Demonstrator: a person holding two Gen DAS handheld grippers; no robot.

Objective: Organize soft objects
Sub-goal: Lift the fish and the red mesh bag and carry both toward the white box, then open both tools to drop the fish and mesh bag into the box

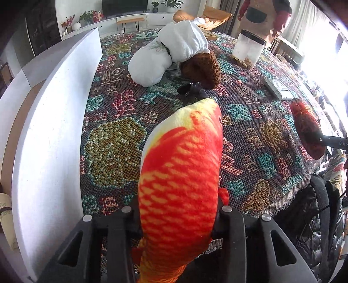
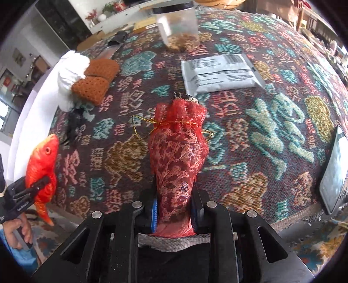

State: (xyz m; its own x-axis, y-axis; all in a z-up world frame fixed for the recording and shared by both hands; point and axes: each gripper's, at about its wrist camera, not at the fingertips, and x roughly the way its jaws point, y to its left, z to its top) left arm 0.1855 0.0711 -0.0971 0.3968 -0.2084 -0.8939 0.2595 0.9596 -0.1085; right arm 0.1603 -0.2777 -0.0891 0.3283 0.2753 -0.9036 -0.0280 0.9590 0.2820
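Note:
My left gripper (image 1: 177,214) is shut on a red and yellow plush fish (image 1: 180,169) and holds it above the patterned table cover (image 1: 113,141); the fish also shows at the left of the right wrist view (image 2: 42,165). My right gripper (image 2: 175,212) is shut on a red mesh pouch (image 2: 177,156) tied with gold cord; the pouch also shows in the left wrist view (image 1: 306,128). A white cloth bundle (image 1: 169,52) and brown knitted pieces (image 1: 202,67) lie at the far side, also seen in the right wrist view (image 2: 91,87).
A clear plastic jar (image 1: 248,50) with a black lid stands at the back. A grey mailing packet (image 2: 219,73) lies flat on the cover. A phone (image 2: 333,169) rests at the right edge. A white board (image 1: 50,130) runs along the left. A person (image 1: 263,13) stands behind.

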